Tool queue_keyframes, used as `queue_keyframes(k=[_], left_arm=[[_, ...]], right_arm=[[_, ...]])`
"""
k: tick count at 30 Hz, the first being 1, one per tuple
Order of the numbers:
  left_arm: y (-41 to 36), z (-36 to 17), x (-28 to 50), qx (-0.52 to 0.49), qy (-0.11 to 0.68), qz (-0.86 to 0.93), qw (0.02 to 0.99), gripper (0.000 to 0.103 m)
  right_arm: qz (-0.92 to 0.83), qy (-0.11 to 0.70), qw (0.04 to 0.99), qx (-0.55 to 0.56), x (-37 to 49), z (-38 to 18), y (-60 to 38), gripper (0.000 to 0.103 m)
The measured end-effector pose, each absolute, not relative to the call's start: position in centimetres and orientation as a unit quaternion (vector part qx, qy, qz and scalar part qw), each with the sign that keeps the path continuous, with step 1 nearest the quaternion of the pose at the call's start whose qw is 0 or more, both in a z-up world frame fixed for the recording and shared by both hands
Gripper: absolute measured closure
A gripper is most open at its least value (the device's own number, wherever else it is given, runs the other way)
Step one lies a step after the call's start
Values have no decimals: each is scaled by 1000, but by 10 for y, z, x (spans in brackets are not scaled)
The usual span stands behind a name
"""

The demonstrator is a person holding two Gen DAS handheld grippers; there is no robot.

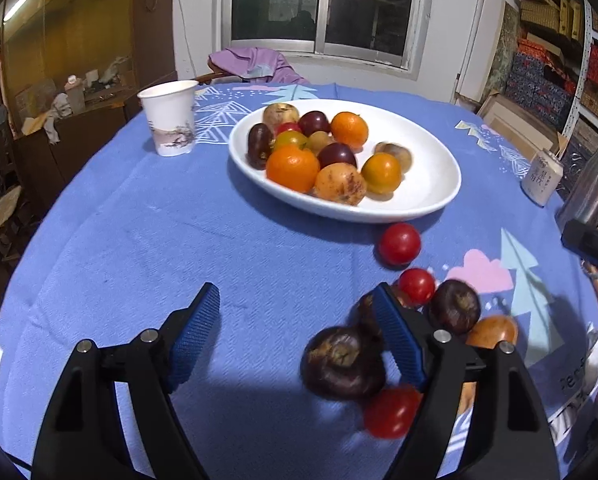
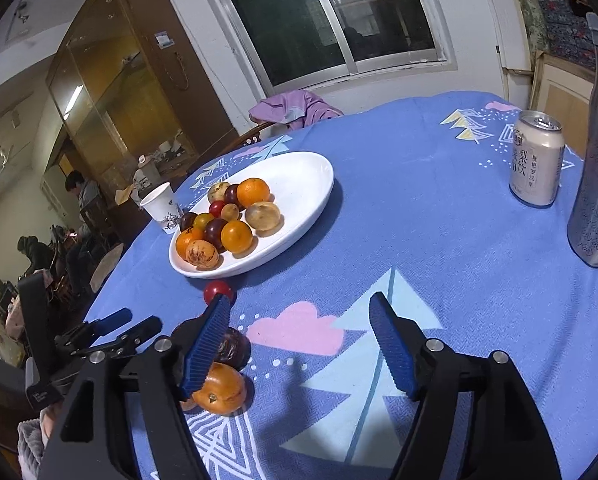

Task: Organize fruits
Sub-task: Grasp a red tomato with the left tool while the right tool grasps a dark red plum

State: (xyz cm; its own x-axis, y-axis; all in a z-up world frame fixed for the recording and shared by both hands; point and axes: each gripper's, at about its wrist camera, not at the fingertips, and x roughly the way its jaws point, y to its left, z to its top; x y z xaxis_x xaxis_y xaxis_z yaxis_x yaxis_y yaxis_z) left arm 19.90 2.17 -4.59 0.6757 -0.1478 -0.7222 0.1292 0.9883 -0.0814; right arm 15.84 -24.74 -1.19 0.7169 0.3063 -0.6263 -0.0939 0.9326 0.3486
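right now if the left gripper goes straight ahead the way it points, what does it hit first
Probably the white plate of fruit. The open left gripper has only bare blue tablecloth ahead until the plate's near rim; the loose fruit sits off to its right. Depth is uncertain.

The pale drink can carries Chinese lettering, with 梨饮 readable in large characters.

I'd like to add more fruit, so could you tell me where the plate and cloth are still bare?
The white plate is bare on its right half; fruit crowds its left. Open blue cloth lies between the paper cup and the left gripper. Loose fruit clusters by that gripper's right finger.
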Motion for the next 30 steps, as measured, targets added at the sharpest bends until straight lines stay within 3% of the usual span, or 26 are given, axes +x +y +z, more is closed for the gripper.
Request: queue_keyframes(k=[8, 18, 22, 27, 29, 30], left_arm=[[-26, -37, 231, 3, 416, -119, 902, 26], [-51, -49, 258, 18, 445, -120, 887, 26], [-58, -54, 261, 21, 456, -138, 879, 49], [-67, -59, 264, 21, 460, -150, 875, 49], [-69, -59, 264, 25, 459, -149, 876, 53], [-69, -60, 264, 27, 459, -148, 876, 59]], right_arm=[[99, 367, 909, 169, 161, -13, -260, 19], [97, 374, 902, 194, 163, -15, -269, 18], [96, 376, 901, 193, 164, -16, -270, 17], [97, 377, 900, 194, 165, -16, -270, 17], [97, 379, 900, 193, 165, -16, -269, 17], [97, 379, 900, 193, 165, -17, -269, 17]])
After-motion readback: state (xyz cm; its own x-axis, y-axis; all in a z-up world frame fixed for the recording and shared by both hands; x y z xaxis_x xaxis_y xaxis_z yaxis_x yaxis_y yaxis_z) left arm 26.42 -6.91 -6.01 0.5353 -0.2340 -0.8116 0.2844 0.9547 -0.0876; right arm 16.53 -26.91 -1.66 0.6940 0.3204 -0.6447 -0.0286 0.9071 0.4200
